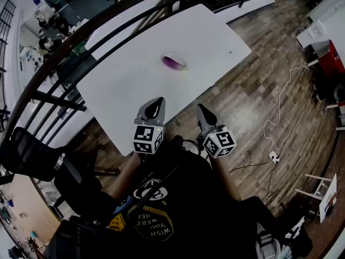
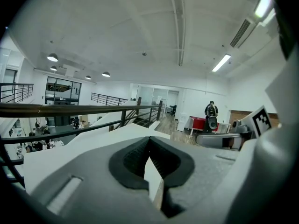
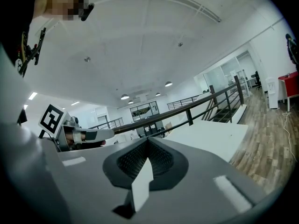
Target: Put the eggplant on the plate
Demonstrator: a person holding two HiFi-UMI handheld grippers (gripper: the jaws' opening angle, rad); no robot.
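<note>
In the head view a purple eggplant (image 1: 172, 61) lies on a small pale plate (image 1: 181, 67) near the middle of the white table (image 1: 124, 85). Both grippers hover at the table's near edge, well short of the plate and close to my body. The left gripper (image 1: 157, 100) is shut with nothing between its jaws, and its own view shows the tips meeting (image 2: 149, 139). The right gripper (image 1: 201, 108) beside it is also shut and empty, tips together (image 3: 148, 140). Neither gripper view shows the eggplant or the plate.
A dark railing (image 1: 81, 36) runs behind the table. A black chair (image 1: 32, 155) stands at the left. Wooden floor at the right carries a white cable (image 1: 277, 117), with a red cabinet (image 1: 330, 58) beyond. A person (image 2: 211, 111) stands far off.
</note>
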